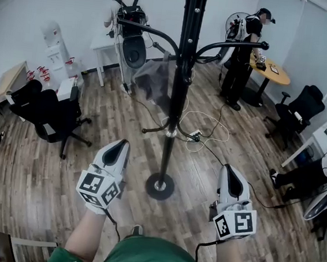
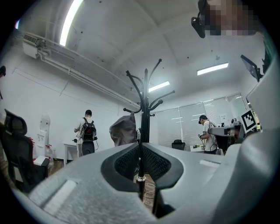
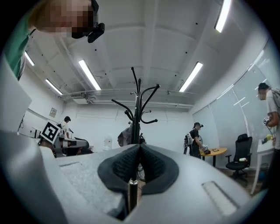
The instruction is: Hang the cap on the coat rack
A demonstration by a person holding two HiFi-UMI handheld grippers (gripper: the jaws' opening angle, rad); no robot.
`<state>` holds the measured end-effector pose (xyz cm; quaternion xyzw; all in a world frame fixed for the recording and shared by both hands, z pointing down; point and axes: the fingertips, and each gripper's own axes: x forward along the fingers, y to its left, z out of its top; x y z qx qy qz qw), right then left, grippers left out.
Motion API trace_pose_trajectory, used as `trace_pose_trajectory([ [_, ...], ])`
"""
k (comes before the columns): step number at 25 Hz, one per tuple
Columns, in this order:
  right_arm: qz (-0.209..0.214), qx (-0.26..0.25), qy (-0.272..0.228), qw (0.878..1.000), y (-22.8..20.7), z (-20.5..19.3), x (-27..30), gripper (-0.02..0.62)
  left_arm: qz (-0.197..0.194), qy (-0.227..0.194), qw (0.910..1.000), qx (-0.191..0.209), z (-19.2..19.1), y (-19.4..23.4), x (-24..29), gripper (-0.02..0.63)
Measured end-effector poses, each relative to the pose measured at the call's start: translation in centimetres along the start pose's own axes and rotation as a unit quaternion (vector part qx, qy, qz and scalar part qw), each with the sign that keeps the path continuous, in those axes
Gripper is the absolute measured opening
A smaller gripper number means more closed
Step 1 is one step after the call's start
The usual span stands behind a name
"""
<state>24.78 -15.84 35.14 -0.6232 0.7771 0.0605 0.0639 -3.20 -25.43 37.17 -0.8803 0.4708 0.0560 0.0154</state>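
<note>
The black coat rack (image 1: 181,71) stands on the wood floor straight ahead of me, its round base (image 1: 159,186) between my two grippers. A grey cap (image 1: 152,79) hangs on one of its far-side hooks; it shows left of the pole as the cap (image 2: 124,130) in the left gripper view and the cap (image 3: 126,136) in the right gripper view. My left gripper (image 1: 117,146) is shut with nothing in it, held low on the near left of the pole. My right gripper (image 1: 229,171) is likewise shut and empty on the near right. Both point toward the rack.
A black office chair (image 1: 52,116) stands at the left, another chair (image 1: 298,112) at the right. Cables and a power strip (image 1: 196,137) lie on the floor behind the rack. Two people stand at tables at the back; a round wooden table (image 1: 274,74) is back right.
</note>
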Motion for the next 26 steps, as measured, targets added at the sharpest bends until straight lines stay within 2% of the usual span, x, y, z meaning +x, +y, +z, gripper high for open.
trace_pose_trajectory([
  [26, -0.012, -0.011, 0.003, 1.0, 1.1, -0.1, 2.0, 0.002, -0.003, 0.0, 0.9999, -0.011, -0.4, 3.9, 1.8, 0.028],
])
